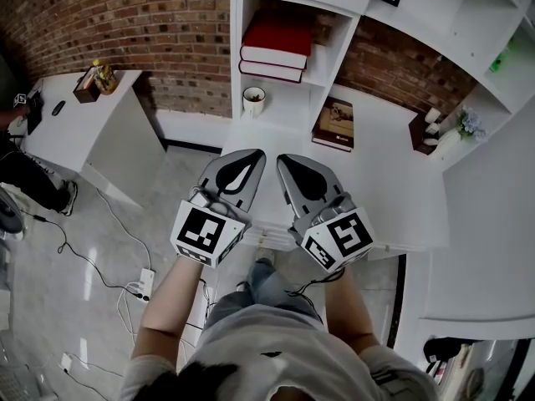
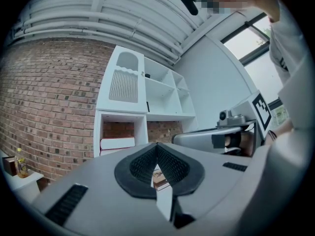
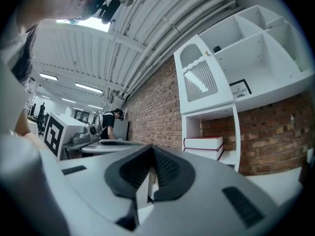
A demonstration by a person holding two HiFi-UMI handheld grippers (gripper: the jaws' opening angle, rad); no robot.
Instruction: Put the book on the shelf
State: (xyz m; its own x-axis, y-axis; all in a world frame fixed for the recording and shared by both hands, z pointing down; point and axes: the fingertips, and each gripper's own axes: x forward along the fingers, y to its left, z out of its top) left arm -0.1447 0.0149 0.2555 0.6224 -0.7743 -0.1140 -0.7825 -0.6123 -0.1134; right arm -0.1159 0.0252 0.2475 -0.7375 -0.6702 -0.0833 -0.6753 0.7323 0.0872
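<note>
A brown-covered book lies flat on the white desk, just right of the white shelf unit. Two red-and-white books are stacked in the shelf's lower cubby, and they also show in the right gripper view. My left gripper and right gripper hang side by side at the desk's near edge, both shut and empty, a little short of the book. In the left gripper view, the book shows just past the shut left gripper. The right gripper is shut too.
A white mug stands on the desk below the cubby. Small ornaments and a vase sit at the desk's right. A low white table with a box is at the left. Cables and a power strip lie on the floor.
</note>
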